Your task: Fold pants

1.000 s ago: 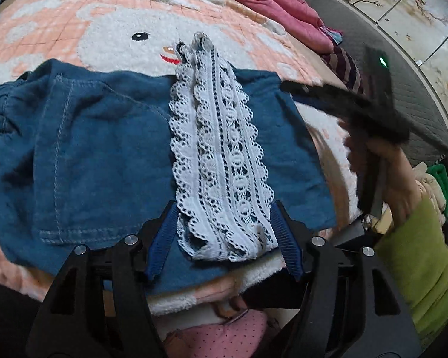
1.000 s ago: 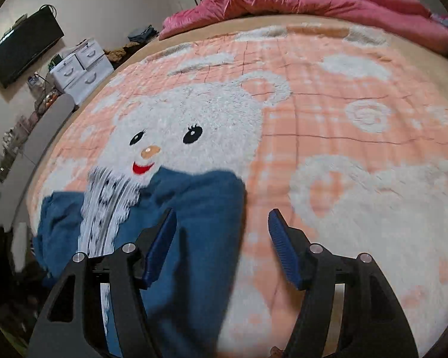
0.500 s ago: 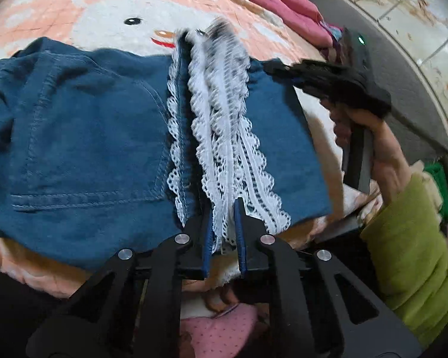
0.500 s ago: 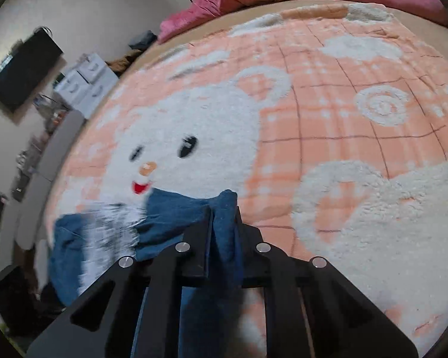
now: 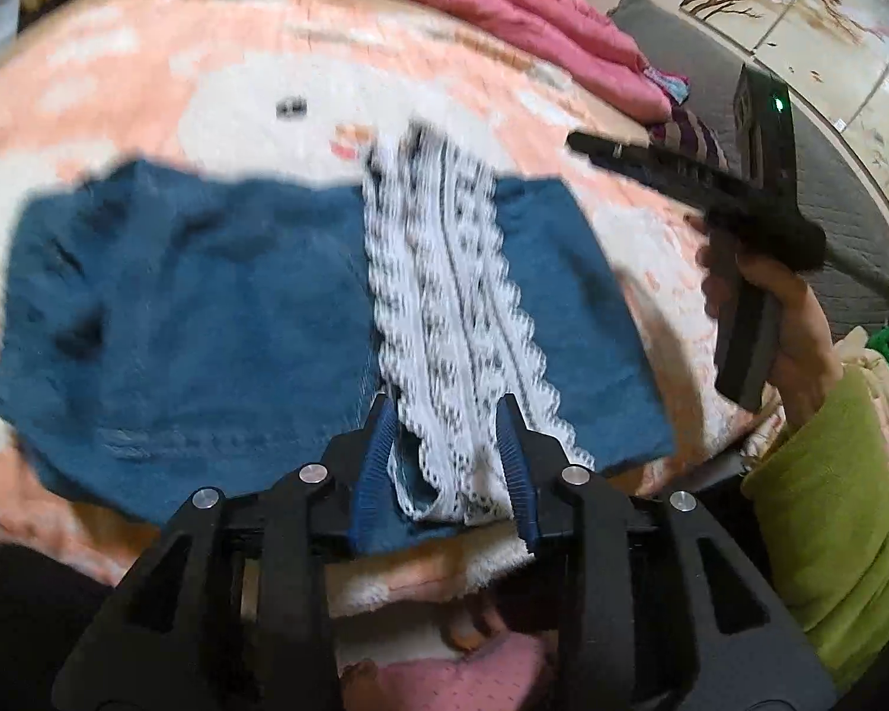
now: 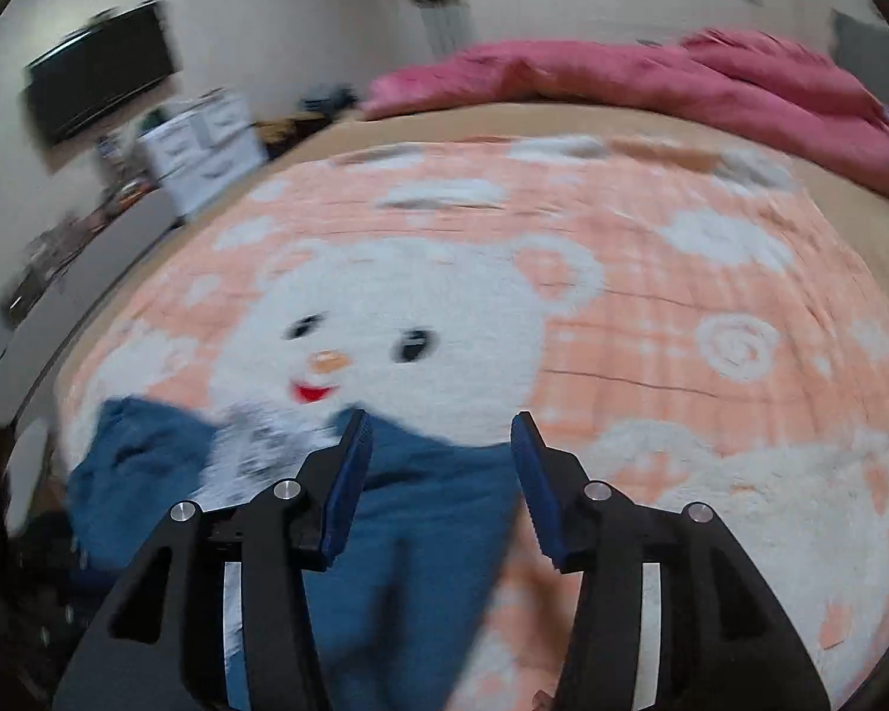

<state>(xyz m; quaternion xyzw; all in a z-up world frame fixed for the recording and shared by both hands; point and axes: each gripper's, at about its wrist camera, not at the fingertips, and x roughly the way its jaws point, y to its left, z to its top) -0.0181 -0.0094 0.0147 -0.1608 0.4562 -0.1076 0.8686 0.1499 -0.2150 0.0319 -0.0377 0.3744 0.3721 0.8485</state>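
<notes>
Both views are motion-smeared, so fabric detail is soft. Nearest in your left wrist view: the left gripper (image 5: 447,415) has just been opening, and its blue pads (image 5: 375,462) now stand apart either side of the near end of the white lace strip (image 5: 444,320). The strip lies between them; I can't tell whether a pad touches it. Below the fingers something pink and dotted is cut off by the frame; can't make out what. The blue pants (image 5: 195,320) lie folded flat on the near edge of the peach bear blanket (image 5: 166,77), lace running down the middle. Your right hand (image 5: 782,320), green sleeve (image 5: 824,509), holds the right gripper (image 6: 438,462) raised off the pants' right end, tilted down. Its jaws have also just been opening; they are spread with the pants' end below and between them, pads clear of the cloth. Farther back: pink duvet (image 6: 652,83), wall TV (image 6: 101,77), white drawers (image 6: 201,148), all blurred.
</notes>
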